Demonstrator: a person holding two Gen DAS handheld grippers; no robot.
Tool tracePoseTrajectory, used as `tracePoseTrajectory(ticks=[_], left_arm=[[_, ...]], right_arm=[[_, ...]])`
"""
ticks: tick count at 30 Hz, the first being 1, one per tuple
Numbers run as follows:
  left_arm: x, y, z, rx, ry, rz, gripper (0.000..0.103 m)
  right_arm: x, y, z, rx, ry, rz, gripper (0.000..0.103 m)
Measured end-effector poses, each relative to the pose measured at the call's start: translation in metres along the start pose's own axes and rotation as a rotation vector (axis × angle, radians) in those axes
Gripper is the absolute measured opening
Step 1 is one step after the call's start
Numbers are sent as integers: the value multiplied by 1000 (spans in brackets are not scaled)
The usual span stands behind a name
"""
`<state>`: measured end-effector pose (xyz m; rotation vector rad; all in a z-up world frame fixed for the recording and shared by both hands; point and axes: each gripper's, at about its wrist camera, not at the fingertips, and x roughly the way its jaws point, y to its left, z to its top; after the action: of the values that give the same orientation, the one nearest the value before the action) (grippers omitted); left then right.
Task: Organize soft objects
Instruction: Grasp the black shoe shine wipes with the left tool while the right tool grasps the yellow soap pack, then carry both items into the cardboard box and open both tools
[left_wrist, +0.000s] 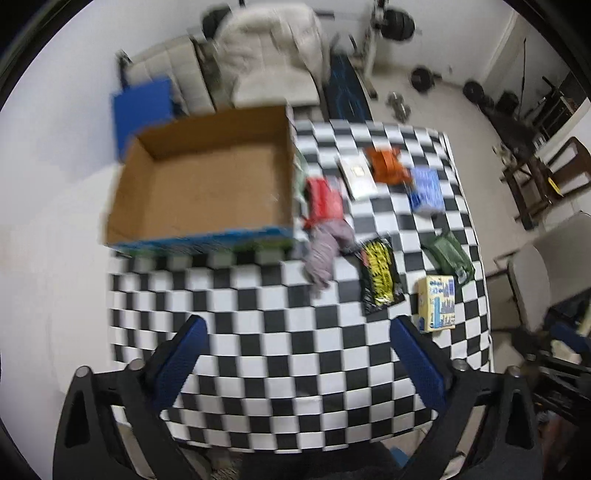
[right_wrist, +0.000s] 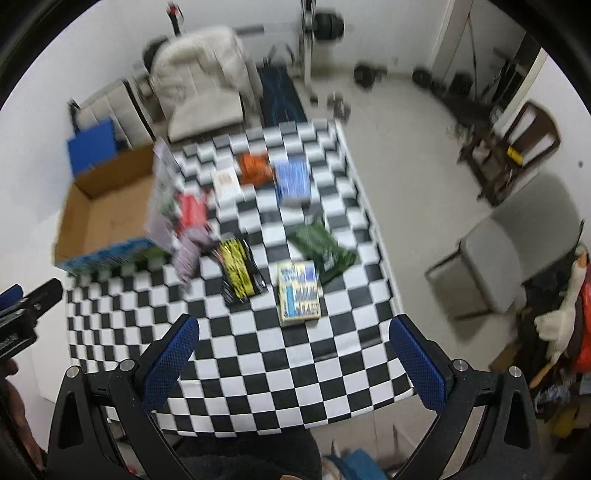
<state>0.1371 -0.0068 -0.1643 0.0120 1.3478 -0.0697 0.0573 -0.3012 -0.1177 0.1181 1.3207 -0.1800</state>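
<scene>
Soft packets and pouches lie spread over the checkered tablecloth (left_wrist: 258, 332), to the right of an open cardboard box (left_wrist: 207, 192) whose brown inside shows nothing in it. Just beside the box's right wall sits a red pouch (left_wrist: 323, 199), with a striped grey-pink cloth bundle (left_wrist: 325, 254) below it, the two touching. Near that bundle lies a black packet with yellow lettering (left_wrist: 378, 275); motion blur makes the words unreadable. Further right are a dark green pouch (left_wrist: 448, 254) and, just below it, a pale yellow packet with blue print (left_wrist: 436, 304), whose writing also cannot be read. Toward the far edge rest a white flat packet (left_wrist: 358, 177), an orange pouch (left_wrist: 388, 166) touching it, and a blue patterned packet (left_wrist: 426, 190). The box's outer front shows blue and green printing, too smeared to read.

The left gripper (left_wrist: 295, 354) hovers above the near part of the cloth with its blue-padded fingers (left_wrist: 181, 362) spread wide and nothing between them. The right gripper (right_wrist: 293, 354) likewise hangs over the near cloth, fingers wide apart and bare. In the right wrist view the left gripper's black body shows at the left edge.
</scene>
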Motion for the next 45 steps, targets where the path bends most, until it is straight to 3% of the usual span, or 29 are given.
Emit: tracePoseTrajectory(ticks=[7, 10, 13, 14, 18, 22, 25, 27, 31, 35, 38, 45], left_arm=[[116, -43, 32, -7, 228, -104, 80], [157, -61, 40, -19, 305, -116, 79], [191, -76, 48, -36, 368, -130, 79], [204, -82, 50, -37, 387, -137, 79], [233, -103, 54, -19, 445, -136, 79], [260, -119, 56, 9, 485, -80, 79], [262, -127, 61, 45, 453, -40, 78], [258, -131, 62, 79, 432, -1, 63], [247, -132, 58, 116, 398, 14, 54], [242, -125, 44, 109, 387, 13, 51], [229, -121, 35, 119, 372, 20, 49], [153, -98, 5, 110, 264, 6, 48]], right_arm=[[168, -16, 20, 54, 210, 9, 102], [218, -21, 22, 91, 293, 37, 91], [253, -23, 21, 124, 351, 79, 82], [262, -24, 20, 135, 369, 88, 71], [270, -25, 15, 149, 385, 126, 69], [272, -32, 11, 147, 396, 122, 69], [277, -31, 9, 135, 401, 136, 70], [278, -26, 7, 115, 400, 130, 71], [282, -17, 11, 91, 422, 113, 72], [294, -7, 4, 70, 456, 104, 72], [295, -2, -3, 75, 432, 98, 67], [261, 4, -16, 39, 366, 108, 65]])
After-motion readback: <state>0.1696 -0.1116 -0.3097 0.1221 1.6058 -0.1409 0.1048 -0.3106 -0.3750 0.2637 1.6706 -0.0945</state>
